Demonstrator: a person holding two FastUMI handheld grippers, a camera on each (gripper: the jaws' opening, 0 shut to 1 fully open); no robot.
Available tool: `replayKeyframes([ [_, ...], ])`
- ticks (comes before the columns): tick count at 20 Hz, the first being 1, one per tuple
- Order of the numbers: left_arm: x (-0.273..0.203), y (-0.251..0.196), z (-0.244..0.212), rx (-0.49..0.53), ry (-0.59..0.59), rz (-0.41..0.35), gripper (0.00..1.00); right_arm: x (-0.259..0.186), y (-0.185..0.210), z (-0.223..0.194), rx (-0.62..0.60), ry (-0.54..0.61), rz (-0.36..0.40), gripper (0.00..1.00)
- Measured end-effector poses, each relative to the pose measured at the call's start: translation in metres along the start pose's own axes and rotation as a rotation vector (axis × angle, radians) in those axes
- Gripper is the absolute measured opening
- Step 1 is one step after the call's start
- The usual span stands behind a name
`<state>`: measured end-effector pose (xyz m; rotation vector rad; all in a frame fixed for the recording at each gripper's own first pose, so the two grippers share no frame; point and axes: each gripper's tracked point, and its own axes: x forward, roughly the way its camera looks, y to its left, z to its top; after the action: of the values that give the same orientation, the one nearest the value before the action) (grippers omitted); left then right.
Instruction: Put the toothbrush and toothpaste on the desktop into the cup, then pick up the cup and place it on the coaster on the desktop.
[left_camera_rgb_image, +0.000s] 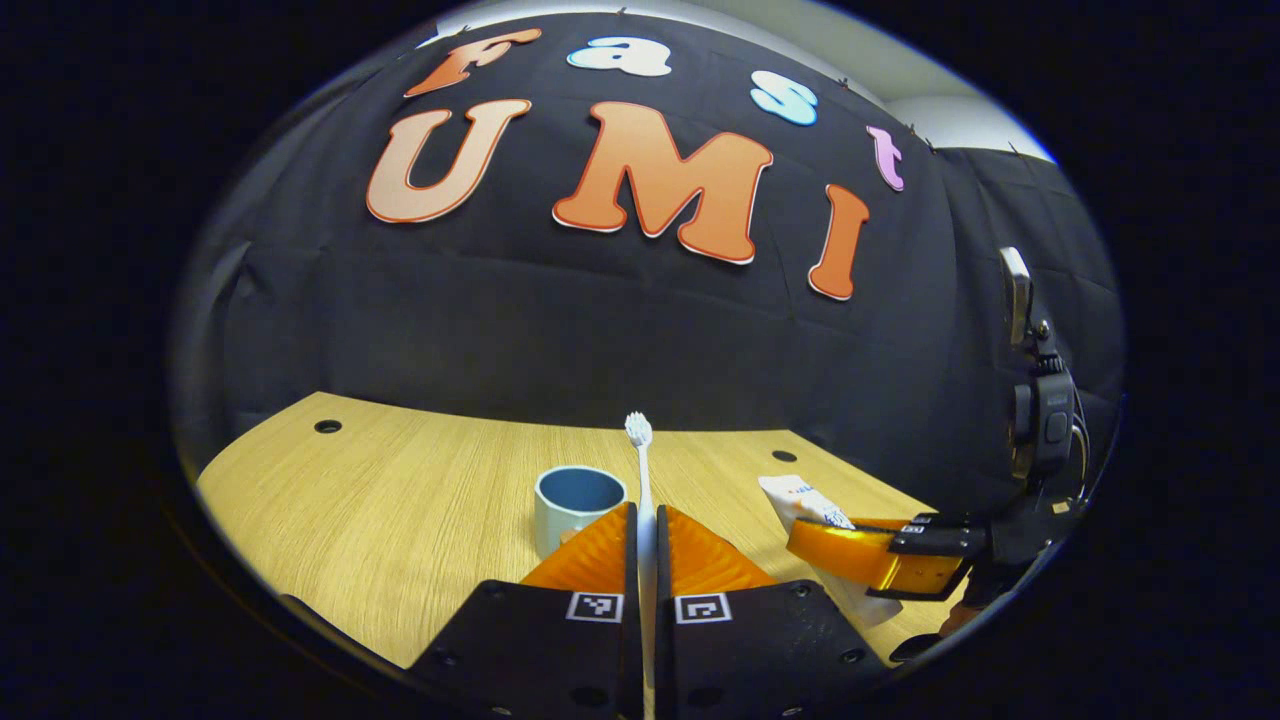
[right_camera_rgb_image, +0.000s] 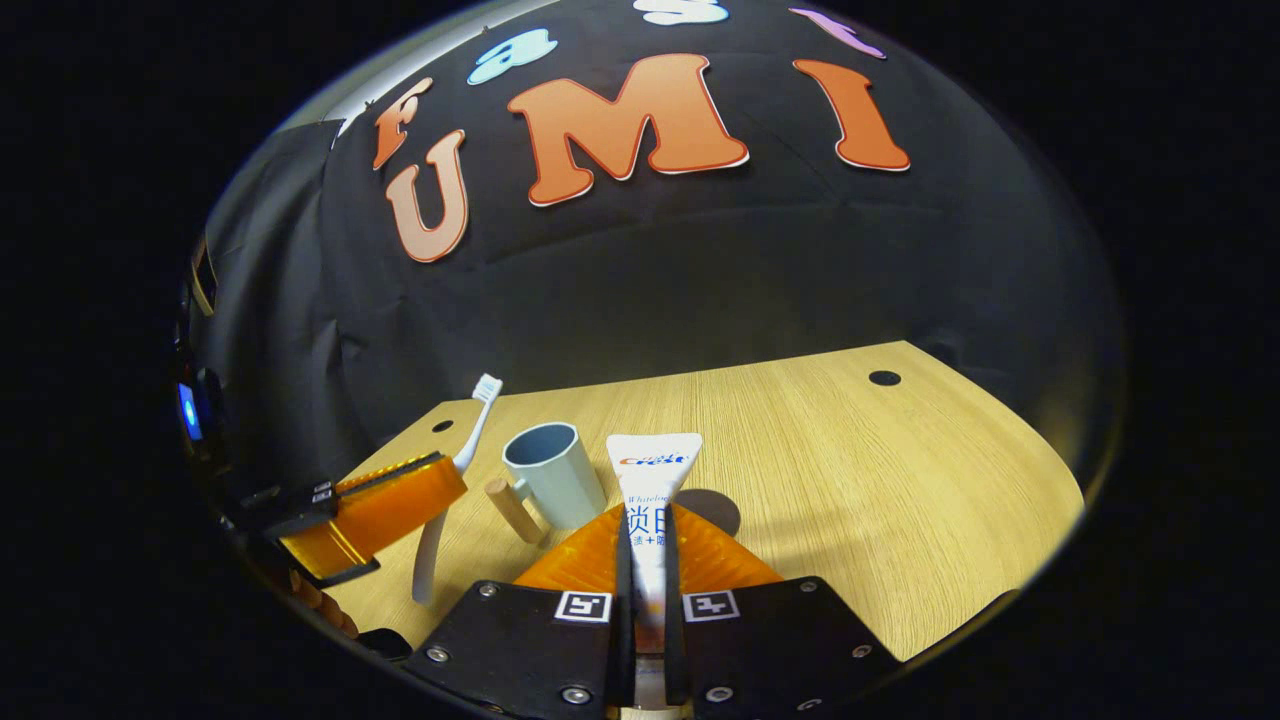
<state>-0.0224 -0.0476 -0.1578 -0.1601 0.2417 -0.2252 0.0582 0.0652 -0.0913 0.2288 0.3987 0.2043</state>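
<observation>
Wood desktop (right_camera_rgb_image: 850, 480): pale grain, wide bare stretch toward its right edge.
Hidden: coaster (right_camera_rgb_image: 712, 510) largely behind the toothpaste (right_camera_rgb_image: 652, 490).
Left gripper (left_camera_rgb_image: 647, 540): jaws pinching the toothbrush (left_camera_rgb_image: 640, 450), held upright.
Right gripper (right_camera_rgb_image: 648, 545): jaws pinching the toothpaste, off the surface.
Cup (right_camera_rgb_image: 548, 480): mid-desktop, between both grippers, wooden handle (right_camera_rgb_image: 512, 510).
</observation>
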Motion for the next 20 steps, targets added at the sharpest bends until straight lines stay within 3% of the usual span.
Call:
replayKeyframes([
  [9,0.054,0.031,0.083,-0.026,-0.152,0.022,0.04,0.027,0.011,0.040,0.023,-0.071,0.029,0.12],
  [16,0.083,0.060,0.087,-0.050,-0.146,0.071,0.04,0.046,0.031,0.076,0.013,-0.133,0.060,0.12],
  [20,0.109,0.062,0.093,-0.019,-0.159,0.060,0.04,0.054,0.034,0.091,0.003,-0.157,0.066,0.12],
])
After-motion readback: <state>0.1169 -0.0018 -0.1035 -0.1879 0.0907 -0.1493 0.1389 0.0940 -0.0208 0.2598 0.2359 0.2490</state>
